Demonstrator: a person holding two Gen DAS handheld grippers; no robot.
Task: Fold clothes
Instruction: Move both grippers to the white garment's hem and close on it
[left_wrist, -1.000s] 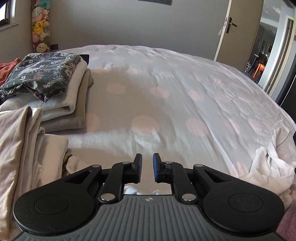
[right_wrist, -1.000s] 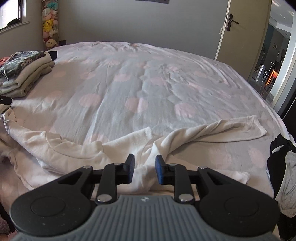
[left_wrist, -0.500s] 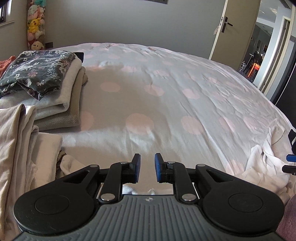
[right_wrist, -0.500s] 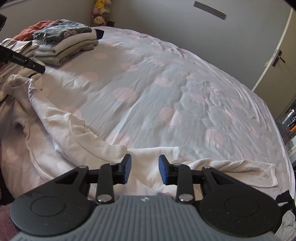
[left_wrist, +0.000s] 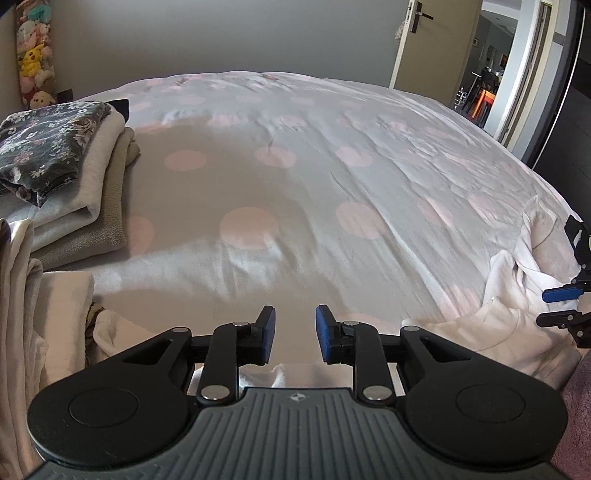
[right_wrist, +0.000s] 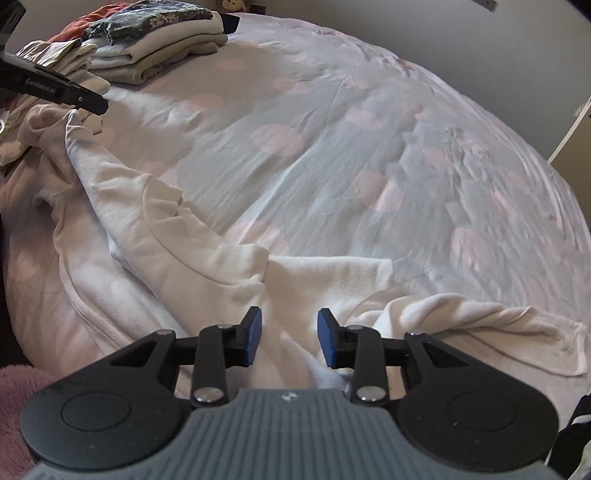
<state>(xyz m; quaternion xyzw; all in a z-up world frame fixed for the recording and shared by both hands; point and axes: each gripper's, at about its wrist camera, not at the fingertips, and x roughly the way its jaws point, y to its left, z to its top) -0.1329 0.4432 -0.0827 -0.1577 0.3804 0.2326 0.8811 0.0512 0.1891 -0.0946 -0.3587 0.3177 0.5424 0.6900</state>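
A white long-sleeved top (right_wrist: 177, 236) lies crumpled along the near edge of the bed, one sleeve (right_wrist: 480, 317) stretched to the right. My right gripper (right_wrist: 290, 336) hovers low over it, open, with a fold of the cloth under the gap and the pads not pressing. My left gripper (left_wrist: 293, 334) sits at the top's other end; its jaws are opening with nothing between them and white cloth (left_wrist: 266, 376) beneath. Each gripper shows in the other's view: the right gripper (left_wrist: 565, 299) at the right edge, the left gripper (right_wrist: 98, 105) at top left by the top's raised corner.
The bed cover (left_wrist: 314, 192) is grey with pink dots. A stack of folded clothes (left_wrist: 77, 184) topped by a dark floral piece stands at the left, with beige cloth (left_wrist: 22, 295) beside it. A door (left_wrist: 421, 48) and doorway are at the far right. Dark clothing (right_wrist: 576, 424) lies lower right.
The left jaws have spread wider. The right gripper has rolled and sunk toward the white top, its jaws a little wider, and it now shows at the right edge of the left wrist view.
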